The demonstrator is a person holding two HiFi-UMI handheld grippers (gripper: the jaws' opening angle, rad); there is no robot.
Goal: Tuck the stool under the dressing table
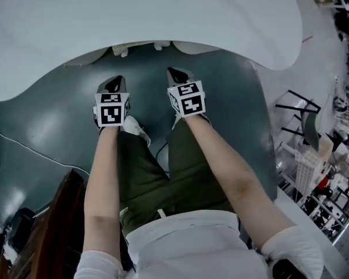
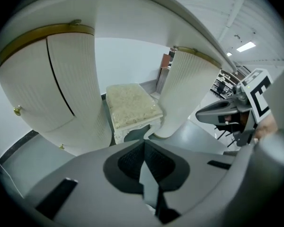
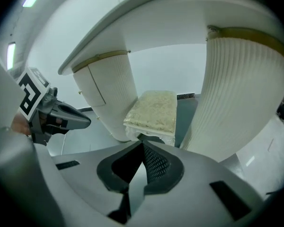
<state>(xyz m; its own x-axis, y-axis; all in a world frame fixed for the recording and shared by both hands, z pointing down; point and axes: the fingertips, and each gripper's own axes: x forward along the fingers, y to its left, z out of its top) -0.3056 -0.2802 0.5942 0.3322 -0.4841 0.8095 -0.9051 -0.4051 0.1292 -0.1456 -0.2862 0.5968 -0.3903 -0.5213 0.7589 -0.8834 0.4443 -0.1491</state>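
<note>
The stool [image 2: 131, 107], white-framed with a cream patterned cushion, stands under the white dressing table [image 1: 134, 16], between its two ribbed pedestals. It shows ahead in the right gripper view too, the stool [image 3: 154, 111] deep in the knee space. In the head view only slivers of the stool [image 1: 121, 52] peek from under the tabletop edge. My left gripper [image 1: 113, 86] and right gripper [image 1: 181, 75] hover side by side above the floor, just short of the tabletop edge. Both are shut with nothing between the jaws, and both are well clear of the stool.
The left pedestal [image 2: 42, 79] has a gold trim band and small brass knobs. The right pedestal [image 3: 241, 93] stands close on the right. A dark wooden piece [image 1: 52, 225] is at my lower left. Racks and clutter [image 1: 320, 156] fill the right side. The floor [image 1: 58, 127] is grey-green.
</note>
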